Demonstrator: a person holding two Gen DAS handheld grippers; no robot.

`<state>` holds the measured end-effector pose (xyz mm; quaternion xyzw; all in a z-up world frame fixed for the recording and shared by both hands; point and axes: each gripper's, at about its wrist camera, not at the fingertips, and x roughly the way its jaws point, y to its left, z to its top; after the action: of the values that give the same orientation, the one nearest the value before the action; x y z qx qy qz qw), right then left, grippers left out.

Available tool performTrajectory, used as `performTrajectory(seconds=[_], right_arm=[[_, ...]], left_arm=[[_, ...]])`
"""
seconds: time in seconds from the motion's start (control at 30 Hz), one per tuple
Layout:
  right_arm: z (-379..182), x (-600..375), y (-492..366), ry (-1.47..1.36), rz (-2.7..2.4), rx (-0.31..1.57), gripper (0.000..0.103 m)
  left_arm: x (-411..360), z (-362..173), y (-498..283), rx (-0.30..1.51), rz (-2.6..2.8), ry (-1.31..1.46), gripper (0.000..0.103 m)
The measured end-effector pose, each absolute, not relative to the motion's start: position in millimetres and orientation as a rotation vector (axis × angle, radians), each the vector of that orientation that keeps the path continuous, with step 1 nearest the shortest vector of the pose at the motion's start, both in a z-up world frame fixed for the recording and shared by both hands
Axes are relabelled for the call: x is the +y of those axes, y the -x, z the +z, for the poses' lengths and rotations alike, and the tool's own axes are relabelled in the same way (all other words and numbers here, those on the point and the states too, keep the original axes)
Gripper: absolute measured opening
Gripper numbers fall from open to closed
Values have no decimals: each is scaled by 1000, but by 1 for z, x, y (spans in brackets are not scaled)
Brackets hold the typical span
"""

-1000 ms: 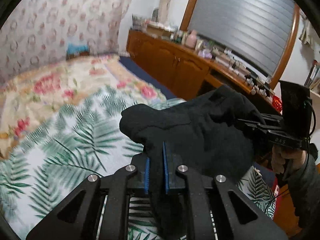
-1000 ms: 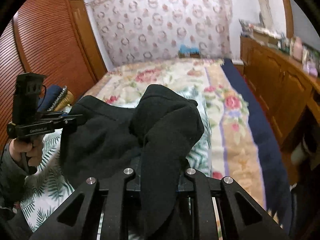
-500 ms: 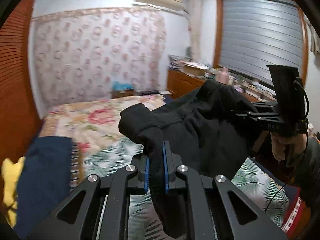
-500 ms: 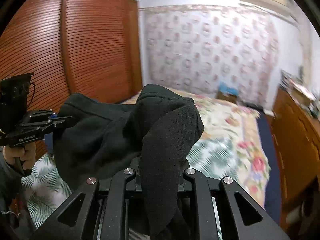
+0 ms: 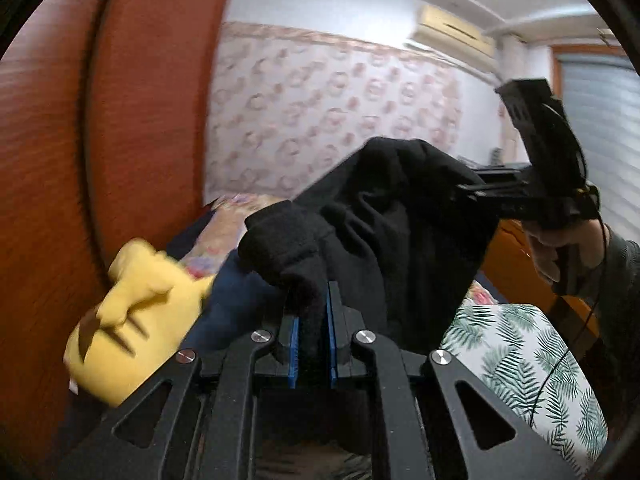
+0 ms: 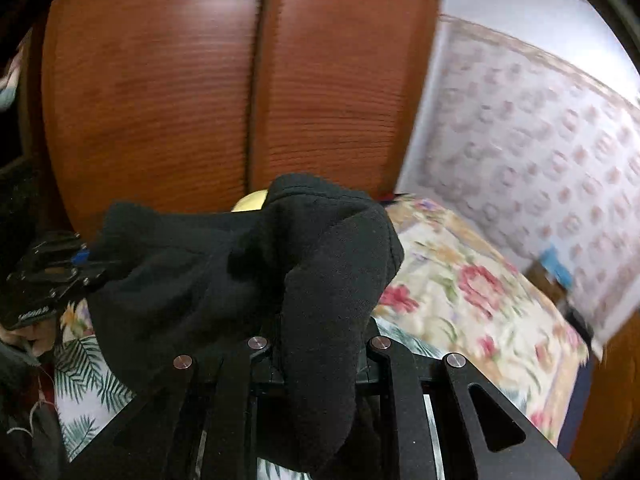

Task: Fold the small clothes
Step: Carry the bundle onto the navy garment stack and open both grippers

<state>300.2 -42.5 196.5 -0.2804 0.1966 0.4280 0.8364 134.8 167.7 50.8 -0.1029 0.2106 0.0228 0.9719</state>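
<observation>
Both grippers had swung away from the bed toward the wardrobe, the left gripper and right gripper jaws each clamped on the black garment slung between them in mid-air, no fold yet laid.

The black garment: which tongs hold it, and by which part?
Both tongs, left and right, grip the black garment, each pinching a bunched upper edge; exact part unclear.
</observation>
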Motion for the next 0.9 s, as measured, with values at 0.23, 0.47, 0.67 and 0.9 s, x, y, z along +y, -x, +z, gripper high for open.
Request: performTrajectory(seconds=[0.23, 0.47, 0.67, 0.9], right_arm=[[178, 34, -357, 612, 915, 432, 18], [173, 38, -347, 473, 802, 429, 64], [163, -14, -289, 363, 751, 397, 64], [127, -71, -222, 266, 655, 365, 74]], left_arm=[[194, 10, -130, 502, 136, 276, 11], [207, -1, -116, 518, 157, 283, 23], [200, 15, -98, 453, 154, 235, 78], [168, 32, -91, 415, 108, 147, 87]])
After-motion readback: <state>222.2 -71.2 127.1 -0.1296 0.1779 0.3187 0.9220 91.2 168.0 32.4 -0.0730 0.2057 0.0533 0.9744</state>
